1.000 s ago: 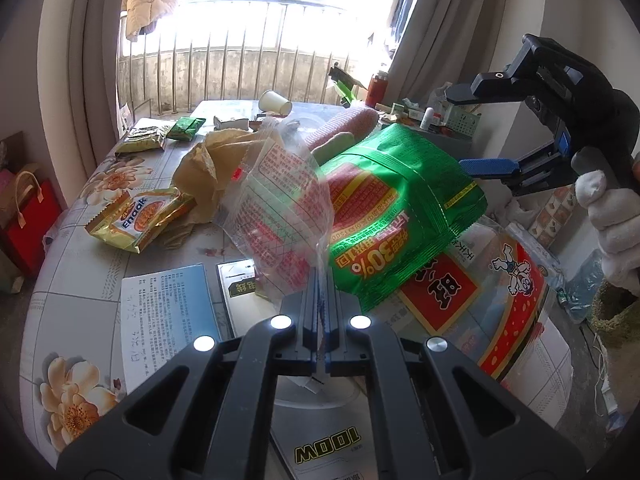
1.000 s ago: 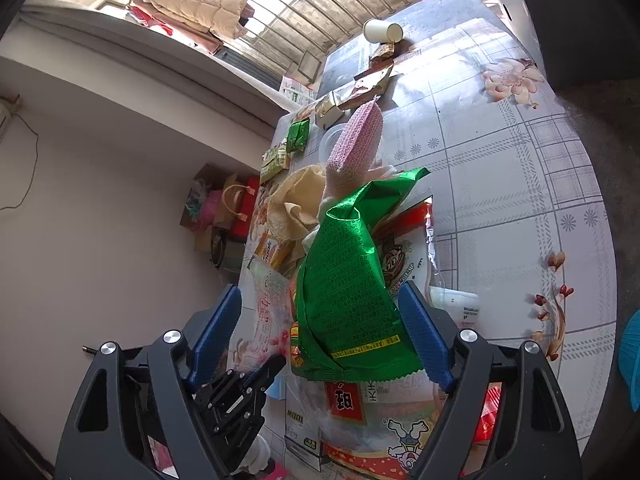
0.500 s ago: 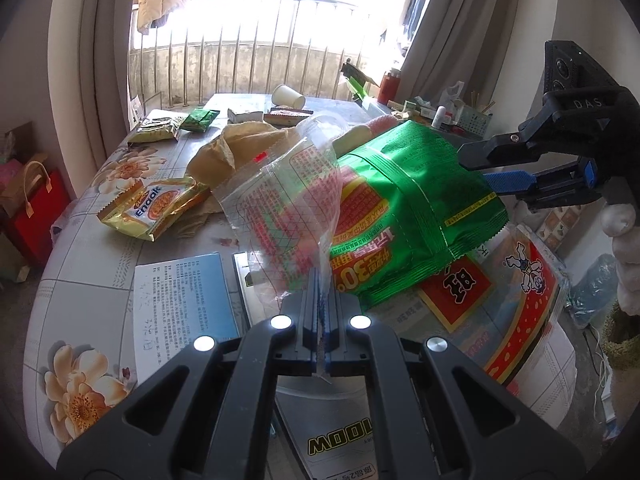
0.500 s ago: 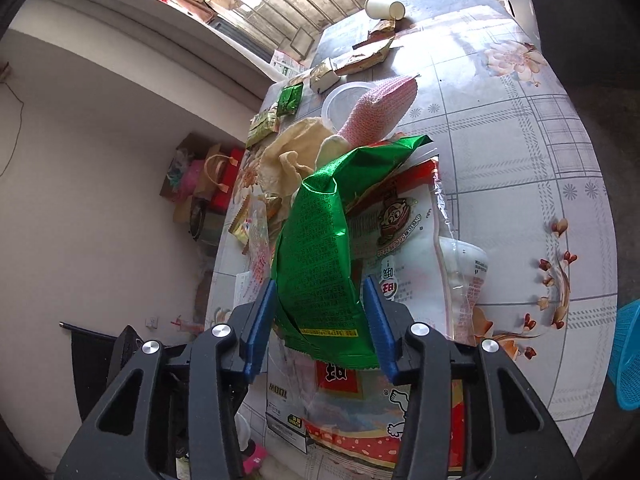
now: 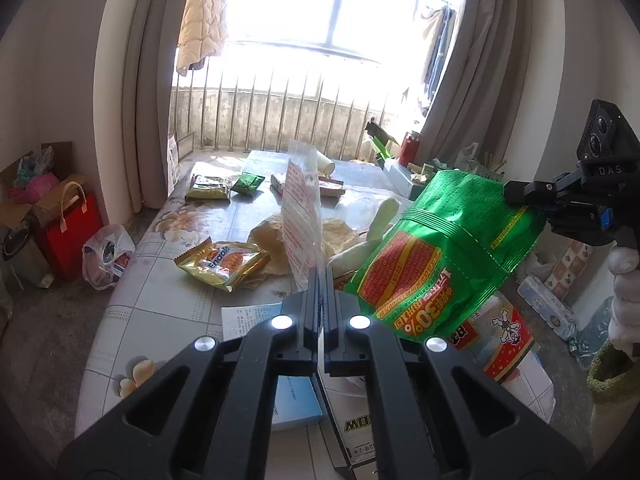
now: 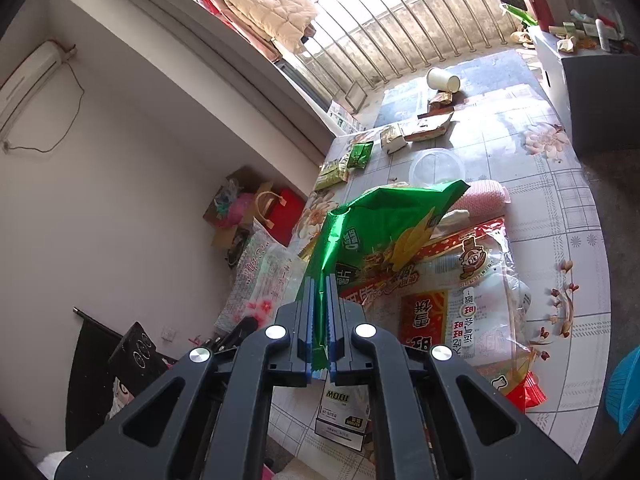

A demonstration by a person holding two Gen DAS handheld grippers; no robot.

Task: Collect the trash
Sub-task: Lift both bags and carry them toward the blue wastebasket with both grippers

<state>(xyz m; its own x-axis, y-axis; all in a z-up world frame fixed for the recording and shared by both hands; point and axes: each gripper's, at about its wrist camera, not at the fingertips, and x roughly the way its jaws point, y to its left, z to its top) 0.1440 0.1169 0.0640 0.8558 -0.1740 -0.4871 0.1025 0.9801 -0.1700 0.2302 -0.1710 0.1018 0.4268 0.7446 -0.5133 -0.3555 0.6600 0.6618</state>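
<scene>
Now | crinkly green foil snack bag (image 6: 376, 236) is pinched by right gripper (image 6: 320, 312), stretching ahead | clear printed plastic wrapper (image 5: 300, 216) is clamped upright by left gripper (image 5: 320, 292)

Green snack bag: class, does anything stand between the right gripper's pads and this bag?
Nothing visible does. The right gripper is already shut on an edge of the green snack bag, which hangs above the table.

Wrist cameras close above shared table (image 5: 168, 280), facing window
</scene>
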